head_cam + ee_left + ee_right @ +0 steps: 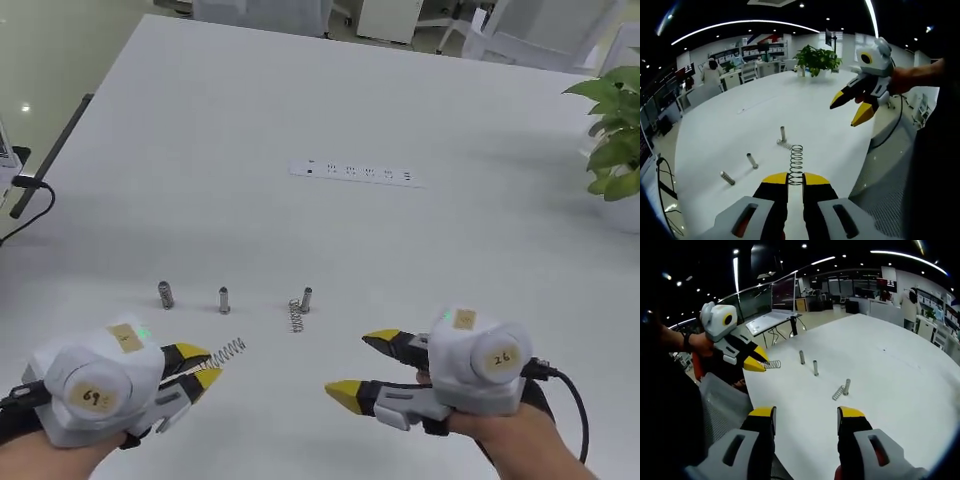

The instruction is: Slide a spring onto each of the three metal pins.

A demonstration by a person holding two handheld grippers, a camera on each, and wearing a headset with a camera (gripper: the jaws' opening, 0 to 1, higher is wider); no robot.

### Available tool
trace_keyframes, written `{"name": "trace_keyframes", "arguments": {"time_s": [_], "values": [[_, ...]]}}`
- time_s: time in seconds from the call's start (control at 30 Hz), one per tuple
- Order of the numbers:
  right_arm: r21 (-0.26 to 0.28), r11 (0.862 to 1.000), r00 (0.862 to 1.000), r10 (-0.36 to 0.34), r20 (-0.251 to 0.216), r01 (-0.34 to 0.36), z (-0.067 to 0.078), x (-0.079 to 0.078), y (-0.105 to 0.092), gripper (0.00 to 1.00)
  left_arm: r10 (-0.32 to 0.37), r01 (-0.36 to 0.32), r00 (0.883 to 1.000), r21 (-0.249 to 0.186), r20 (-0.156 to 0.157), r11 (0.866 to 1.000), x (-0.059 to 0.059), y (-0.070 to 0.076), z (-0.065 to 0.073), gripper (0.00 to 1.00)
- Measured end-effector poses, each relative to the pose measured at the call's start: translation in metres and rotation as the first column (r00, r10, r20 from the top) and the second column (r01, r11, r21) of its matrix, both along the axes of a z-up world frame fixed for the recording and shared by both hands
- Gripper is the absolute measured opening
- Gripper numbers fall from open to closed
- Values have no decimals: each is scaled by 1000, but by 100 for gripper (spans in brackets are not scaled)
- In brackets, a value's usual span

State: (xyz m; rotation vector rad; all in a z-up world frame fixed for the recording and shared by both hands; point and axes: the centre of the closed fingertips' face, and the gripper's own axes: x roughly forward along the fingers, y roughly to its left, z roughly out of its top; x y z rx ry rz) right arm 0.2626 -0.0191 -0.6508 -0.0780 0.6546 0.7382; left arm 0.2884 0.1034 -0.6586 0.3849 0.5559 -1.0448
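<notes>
While left gripper (212, 363) pinches the spring (229, 350) by one end and right gripper (350, 364) hangs spread, square the coil's free mouth over bare pin (224, 299) at twelve o'clock.

The left gripper (208, 364) and the right gripper (350, 365) had white rounded housings, black jaws with yellow tips, and numbered paper labels. A black cable (572, 385) came from the right one.

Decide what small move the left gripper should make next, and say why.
Probably carry the held spring over to the bare middle pin and line it up above the pin's top. The left gripper is shut on that spring, while the right gripper is open and holds nothing.
</notes>
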Motion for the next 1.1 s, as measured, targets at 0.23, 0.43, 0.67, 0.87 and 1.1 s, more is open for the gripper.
{"name": "trace_keyframes", "arguments": {"time_s": [0.23,0.43,0.67,0.87,1.1], "values": [[16,999,999,42,6,-42,4,-2,11,45,-103,103,995,-2,18,995,-15,-24,8,3],[38,994,995,103,14,-103,8,-7,24,37,-185,185,982,-5,28,983,-28,-41,15,3],[54,980,982,189,14,-190,10,-18,40,30,-262,262,965,3,30,965,-39,-53,17,3],[71,970,973,232,0,-231,11,-24,48,23,-311,311,950,8,23,950,-46,-60,18,3],[77,962,965,261,4,-260,14,-26,53,13,-346,346,938,22,15,938,-51,-62,16,3]]}}
